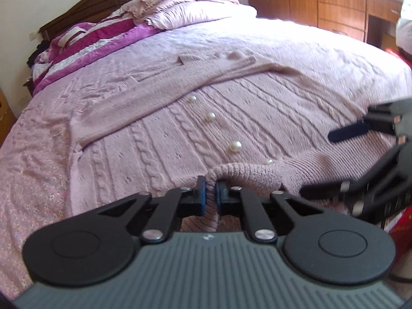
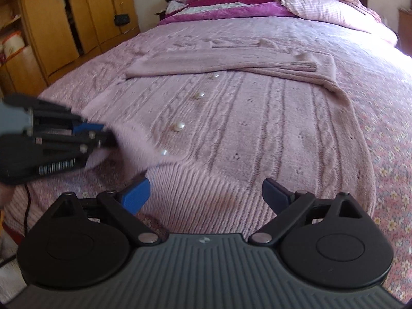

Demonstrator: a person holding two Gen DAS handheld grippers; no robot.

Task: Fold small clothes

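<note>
Left wrist view shows the left gripper point(image 1: 210, 194) clenched on the ribbed hem of the pink cardigan point(image 1: 180, 134), which lies flat on the bed point(image 1: 38, 180) with its sleeves folded across the chest and pearl buttons point(image 1: 234, 146) facing up. The pinch at one hem corner probably readies the bottom for lifting toward the collar. The right gripper point(image 2: 206, 193) hangs released above the hem's other side, likely about to take the matching corner.
</note>
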